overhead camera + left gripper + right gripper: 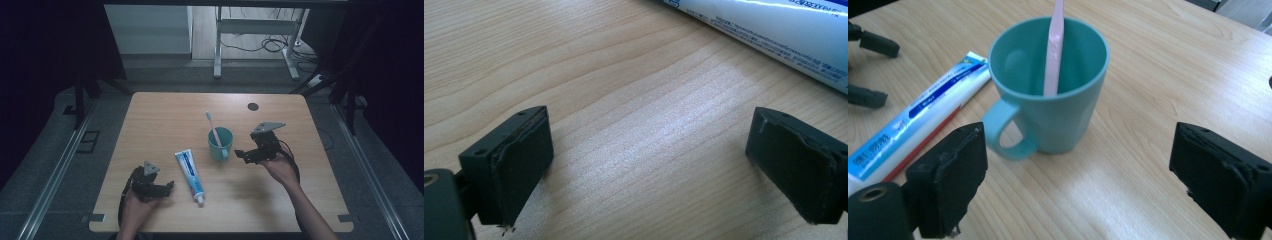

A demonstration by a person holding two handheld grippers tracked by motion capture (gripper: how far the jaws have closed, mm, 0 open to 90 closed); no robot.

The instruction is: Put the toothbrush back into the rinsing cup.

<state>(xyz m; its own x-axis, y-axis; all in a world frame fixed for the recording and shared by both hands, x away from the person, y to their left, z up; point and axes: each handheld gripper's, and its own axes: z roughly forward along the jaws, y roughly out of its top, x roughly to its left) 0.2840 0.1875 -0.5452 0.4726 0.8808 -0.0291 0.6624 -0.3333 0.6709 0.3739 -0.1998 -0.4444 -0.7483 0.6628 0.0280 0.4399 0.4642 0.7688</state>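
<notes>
Right gripper held level above the wooden table, jaws pointing at a teal mug. Jaws spread wide, nothing between the pads, no grip on anything. Seen from the right gripper view: mug straight ahead of the jaws, near but not touching, standing upright on the table, handle turned toward the left jaw. Pink toothbrush standing in the mug, leaning against its far rim; in the high view the toothbrush sticks out past the rim, head pointing away from the gripper. Beyond the left jaw, beside the mug's handle, a white-and-blue toothpaste tube lying flat. Farther off past the tube, the black jaws of the other gripper at the picture's edge.

Left gripper resting low near the table edge closest to the person, jaws pointing at the toothpaste tube. Jaws also wide apart, empty, only bare wood between the pads in the left gripper view. Tube lying ahead of the jaws and toward the right one, near but apart from the pads; its capped end just beside the jaws in the high view, its flat end nearer the mug.

Tube between the two grippers, mug between tube and right gripper. Small dark round spot on the table beyond the right gripper.
</notes>
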